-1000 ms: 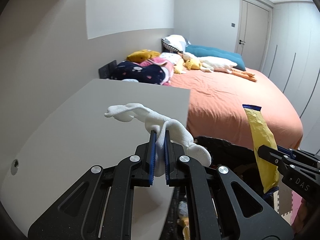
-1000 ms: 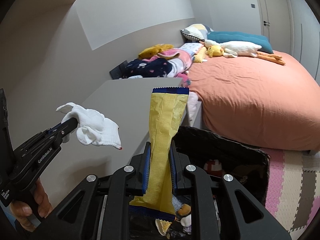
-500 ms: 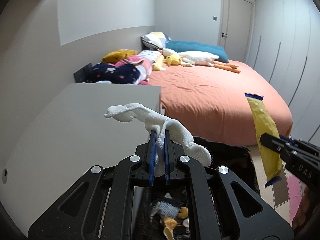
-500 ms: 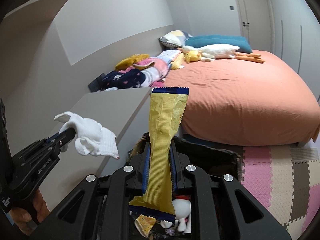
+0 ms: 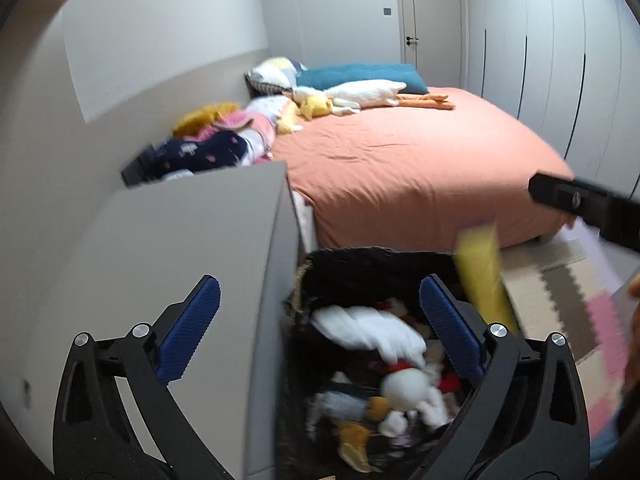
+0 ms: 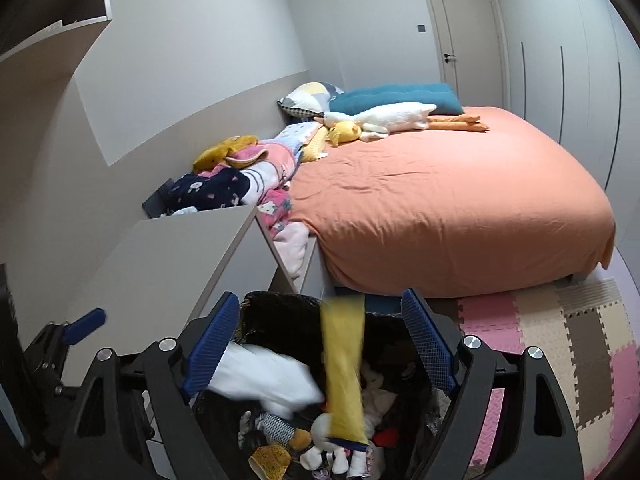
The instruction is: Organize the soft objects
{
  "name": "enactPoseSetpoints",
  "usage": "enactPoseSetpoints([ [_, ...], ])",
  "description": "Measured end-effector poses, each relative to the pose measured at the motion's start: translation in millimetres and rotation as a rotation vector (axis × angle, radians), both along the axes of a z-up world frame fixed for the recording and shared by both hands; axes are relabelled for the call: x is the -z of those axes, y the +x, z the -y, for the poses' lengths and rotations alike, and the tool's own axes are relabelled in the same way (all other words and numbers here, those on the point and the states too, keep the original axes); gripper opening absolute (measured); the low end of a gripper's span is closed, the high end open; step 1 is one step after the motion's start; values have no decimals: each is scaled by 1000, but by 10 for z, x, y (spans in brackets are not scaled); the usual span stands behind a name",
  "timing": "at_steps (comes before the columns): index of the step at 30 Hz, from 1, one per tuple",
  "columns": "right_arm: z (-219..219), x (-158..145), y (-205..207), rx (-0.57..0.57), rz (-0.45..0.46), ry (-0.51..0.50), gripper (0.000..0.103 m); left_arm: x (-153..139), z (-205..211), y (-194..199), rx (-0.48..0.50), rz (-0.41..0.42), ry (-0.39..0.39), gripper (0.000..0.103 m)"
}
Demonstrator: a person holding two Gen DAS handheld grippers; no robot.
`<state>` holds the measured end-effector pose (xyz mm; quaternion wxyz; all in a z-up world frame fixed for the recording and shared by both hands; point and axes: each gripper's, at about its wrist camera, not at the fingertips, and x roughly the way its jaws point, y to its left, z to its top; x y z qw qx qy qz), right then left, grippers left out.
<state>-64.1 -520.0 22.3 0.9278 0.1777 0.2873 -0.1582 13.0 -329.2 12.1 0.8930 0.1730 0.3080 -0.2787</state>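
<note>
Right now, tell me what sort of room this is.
A bedroom, most likely a child's. A wide bed under an orange cover takes up most of it, plush toys and pillows lie at its head, and foam puzzle mats cover the floor.

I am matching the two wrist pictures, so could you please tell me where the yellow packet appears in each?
Left wrist: yellow packet at right of centre, blurred, over the black bin's right rim.
Right wrist: yellow packet at bottom centre, between the right gripper's opening, untouching jaws.
Shared landmark: the orange bed.
</note>
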Motion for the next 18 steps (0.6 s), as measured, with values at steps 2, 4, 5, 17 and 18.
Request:
enactPoseSetpoints([
  [2,16,3,0,4,-3,4,83,21,25,18,-1,-8,12,97],
  [4,23,-2,-10,1,0,5,83,26,36,36,-10,4,15,97],
  [5,17,-4,-12,-2,2,2,83,26,33,36,-10,6,13,97],
  [17,2,-2,-30,-9,-1,2,83,15,8,-61,-12,-7,6,97],
  [18,-1,-2,-27,-11,-3,0,83,15,3,-57,-12,-11,3,97],
])
